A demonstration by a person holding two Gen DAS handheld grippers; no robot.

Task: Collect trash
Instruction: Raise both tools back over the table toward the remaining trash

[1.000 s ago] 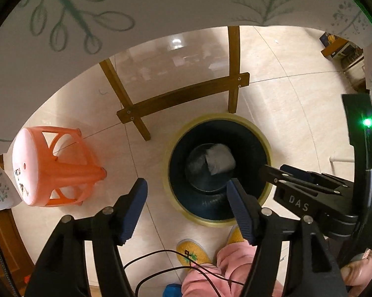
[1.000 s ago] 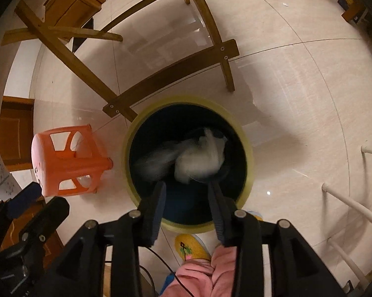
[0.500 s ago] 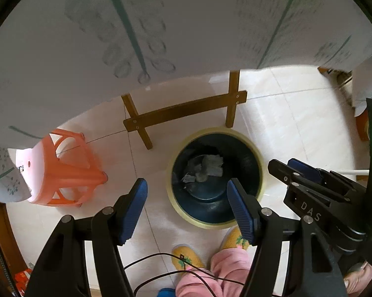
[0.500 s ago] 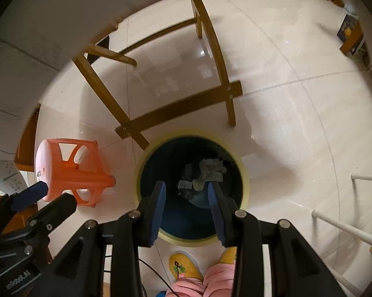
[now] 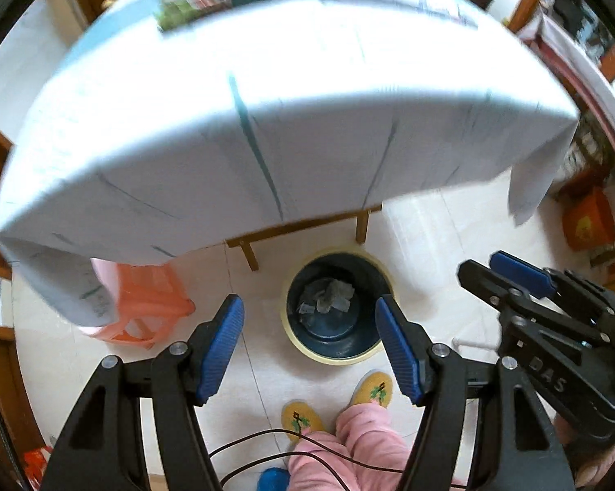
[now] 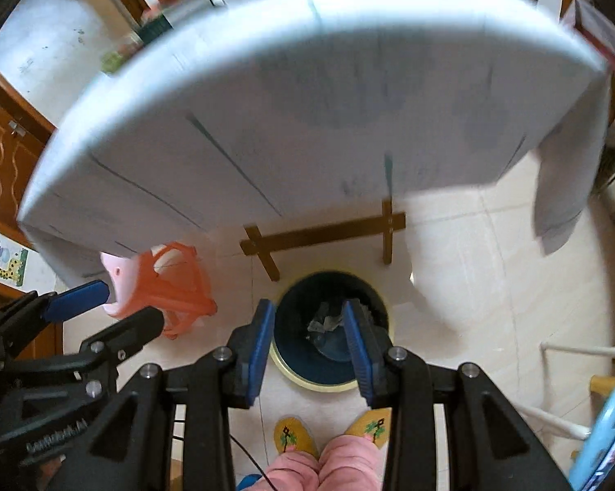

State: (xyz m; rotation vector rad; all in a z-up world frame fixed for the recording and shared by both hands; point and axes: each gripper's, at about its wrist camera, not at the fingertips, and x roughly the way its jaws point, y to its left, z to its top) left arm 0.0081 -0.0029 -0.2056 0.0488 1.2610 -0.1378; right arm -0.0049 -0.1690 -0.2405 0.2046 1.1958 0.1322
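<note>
Both tools empty — left tool [image 5: 309, 339] spread wide, right tool [image 6: 309, 341] partly parted. Crumpled paper [image 5: 328, 296] lies in the bin [image 5: 383, 350] at 12 o'clock. Next, I judge — scan the table [image 5: 266, 102] for more trash, approaching squarely.

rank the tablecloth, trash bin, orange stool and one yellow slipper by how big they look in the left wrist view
1. Tablecloth, by far the largest.
2. Trash bin and orange stool: these look alike, and the cloth hides part of the stool, so no ranking between them.
3. Yellow slipper, the smallest.
</note>
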